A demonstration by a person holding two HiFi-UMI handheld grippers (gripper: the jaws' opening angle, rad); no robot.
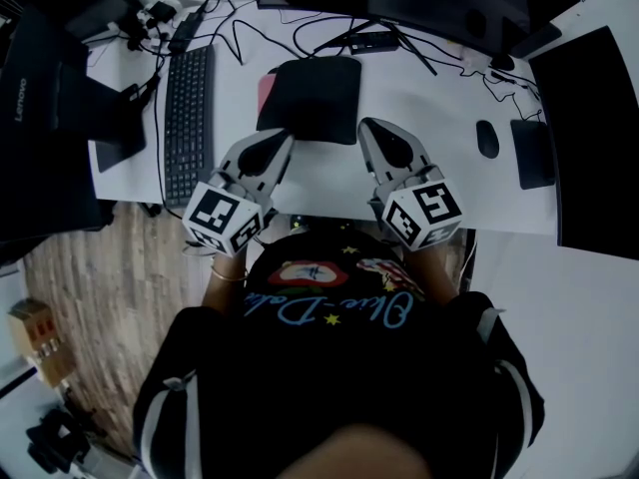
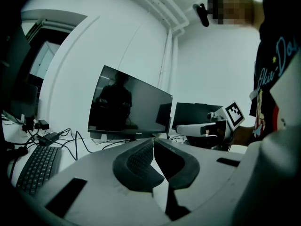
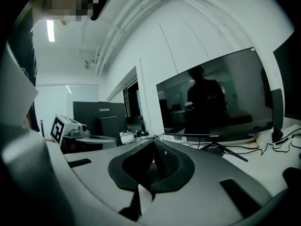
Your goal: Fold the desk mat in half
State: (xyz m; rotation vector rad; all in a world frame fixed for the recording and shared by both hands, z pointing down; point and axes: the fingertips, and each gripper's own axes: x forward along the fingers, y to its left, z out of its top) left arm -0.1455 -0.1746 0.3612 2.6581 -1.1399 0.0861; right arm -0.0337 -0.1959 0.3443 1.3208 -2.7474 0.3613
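Head view: the black rectangular desk mat [image 1: 312, 98] lay on the white desk [image 1: 439, 183], right of the black keyboard [image 1: 188, 123]. It had a pinkish strip along its left edge, maybe the underside, hard to tell. The left gripper [image 1: 286, 136] and right gripper [image 1: 365, 125] both pointed at its near edge.

Left gripper view: jaws were pressed together on nothing, with a dark flat monitor [image 2: 129, 105] beyond.

Right gripper view: same deal, pads closed and empty.
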